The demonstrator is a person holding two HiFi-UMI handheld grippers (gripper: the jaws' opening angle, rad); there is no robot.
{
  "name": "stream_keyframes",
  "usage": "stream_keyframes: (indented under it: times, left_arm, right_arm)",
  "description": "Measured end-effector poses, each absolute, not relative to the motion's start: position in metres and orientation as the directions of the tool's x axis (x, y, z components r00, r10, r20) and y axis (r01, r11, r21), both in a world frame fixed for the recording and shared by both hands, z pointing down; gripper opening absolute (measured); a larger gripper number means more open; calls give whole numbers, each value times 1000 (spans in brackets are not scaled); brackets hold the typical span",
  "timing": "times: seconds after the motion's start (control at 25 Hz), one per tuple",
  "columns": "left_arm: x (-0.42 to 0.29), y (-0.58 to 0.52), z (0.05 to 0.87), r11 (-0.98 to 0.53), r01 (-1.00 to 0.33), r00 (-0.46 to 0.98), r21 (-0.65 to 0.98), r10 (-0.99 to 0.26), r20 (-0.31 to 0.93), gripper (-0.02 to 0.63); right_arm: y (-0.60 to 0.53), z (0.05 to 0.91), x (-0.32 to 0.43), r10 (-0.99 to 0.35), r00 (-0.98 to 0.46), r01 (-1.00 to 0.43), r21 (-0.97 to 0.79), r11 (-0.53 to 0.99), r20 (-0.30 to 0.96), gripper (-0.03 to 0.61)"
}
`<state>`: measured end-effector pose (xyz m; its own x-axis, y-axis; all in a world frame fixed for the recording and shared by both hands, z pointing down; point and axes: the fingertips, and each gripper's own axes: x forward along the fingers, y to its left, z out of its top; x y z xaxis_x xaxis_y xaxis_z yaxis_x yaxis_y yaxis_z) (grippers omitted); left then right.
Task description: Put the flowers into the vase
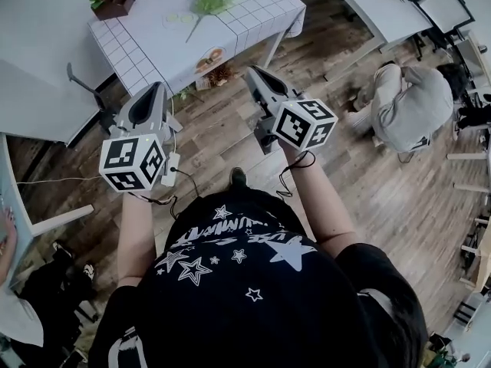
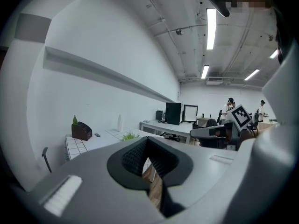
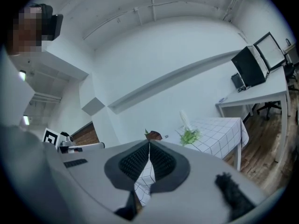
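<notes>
Head view steeply down, 2 gripper views level, sharing table [image 1: 153, 37]

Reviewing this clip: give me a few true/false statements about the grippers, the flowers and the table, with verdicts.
1. The left gripper and the right gripper are both shut with nothing between the jaws. True.
2. The flowers are on the checked table. True.
3. Both grippers hang over the table. False: they are over the wooden floor, short of the table.
4. The brown box stands on the floor. False: it stands on the table.
</notes>
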<state>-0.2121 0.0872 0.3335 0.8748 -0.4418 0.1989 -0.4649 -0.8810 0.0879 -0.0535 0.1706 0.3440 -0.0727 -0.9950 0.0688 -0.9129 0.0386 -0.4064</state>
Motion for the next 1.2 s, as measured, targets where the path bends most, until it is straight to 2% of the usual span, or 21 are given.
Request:
stream_keyframes:
  times: [0.44,0.64,0.92,1.2]
  left_arm:
    - [-152,85,336,-836,-546,828,56,-529,188,8]
    - [-156,82,349,-813,-579,800,55,-554,228,8]
    - [-159,69,347,-805,-593,789,29,-573,223,8]
    - [-166,30,358,-792,-606,784,70,-580,219,8]
  right_arm:
    - [148,359,29,-992,-114,-871,-485,79,44,12]
    - [144,364,31,-990,-133,-853,-514,94,40,12]
    - [137,379,33,-988,-133,-843,-534,73,76,12]
    - [118,378,39,-990,-109,-863,-503,47,95,12]
